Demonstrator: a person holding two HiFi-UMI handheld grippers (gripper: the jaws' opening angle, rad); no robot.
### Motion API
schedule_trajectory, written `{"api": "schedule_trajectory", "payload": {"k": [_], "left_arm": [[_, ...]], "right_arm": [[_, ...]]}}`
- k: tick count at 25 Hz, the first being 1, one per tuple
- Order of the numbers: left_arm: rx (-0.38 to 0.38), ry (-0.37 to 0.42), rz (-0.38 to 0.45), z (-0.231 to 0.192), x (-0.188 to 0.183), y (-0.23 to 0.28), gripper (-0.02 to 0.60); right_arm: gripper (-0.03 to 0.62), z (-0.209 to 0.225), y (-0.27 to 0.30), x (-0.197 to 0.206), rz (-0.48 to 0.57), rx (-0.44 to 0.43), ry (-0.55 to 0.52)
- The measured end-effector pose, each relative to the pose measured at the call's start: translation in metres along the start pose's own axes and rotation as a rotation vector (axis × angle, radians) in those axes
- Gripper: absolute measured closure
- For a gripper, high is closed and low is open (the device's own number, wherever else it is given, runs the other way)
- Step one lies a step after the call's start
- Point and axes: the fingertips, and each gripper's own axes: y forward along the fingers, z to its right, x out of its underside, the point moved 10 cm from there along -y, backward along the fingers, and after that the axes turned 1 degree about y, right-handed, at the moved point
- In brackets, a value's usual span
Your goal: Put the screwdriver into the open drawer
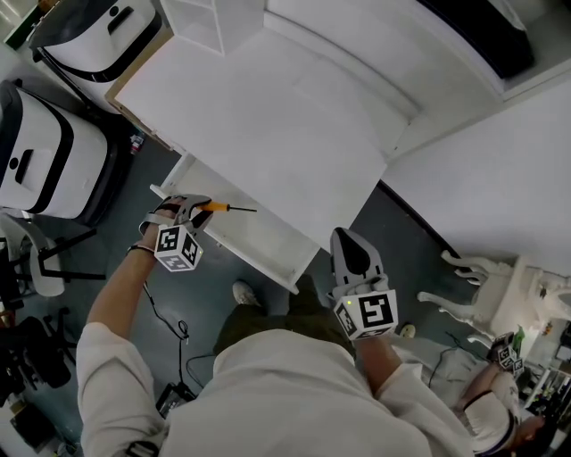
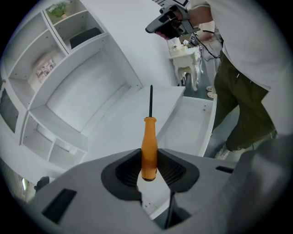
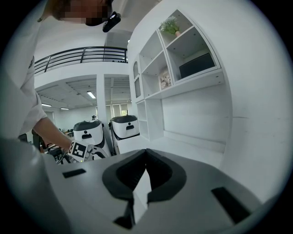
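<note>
Centre left in the head view, the left gripper clamps the orange handle of the screwdriver, its shaft pointing right across the open drawer. The right gripper, lower centre, has its jaws together, empty.

Head view overhead; L/R gripper views share shelves.

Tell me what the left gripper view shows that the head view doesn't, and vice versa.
Left gripper view only: the left gripper shut on the screwdriver by its orange handle; a plant on the top shelf. Head view only: two white machines at left. Both: screwdriver, open drawer, right gripper.
</note>
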Motion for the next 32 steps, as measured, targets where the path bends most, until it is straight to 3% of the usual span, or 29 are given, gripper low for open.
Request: {"api": "schedule_trajectory", "payload": {"k": [18, 23, 32], "left_arm": [[0.223, 0.345, -0.091, 0.013, 0.015, 0.072, 0.472], [0.288, 0.396, -0.122, 0.017, 0.025, 0.091, 0.472], [0.339, 0.456, -0.127, 0.025, 0.031, 0.12, 0.472]], "right_arm": [[0.589, 0.012, 0.0, 0.017, -0.035, 0.052, 0.027], [0.589, 0.01, 0.006, 0.018, -0.038, 0.041, 0.028], [0.589, 0.009, 0.023, 0.029, -0.071, 0.008, 0.023]]}}
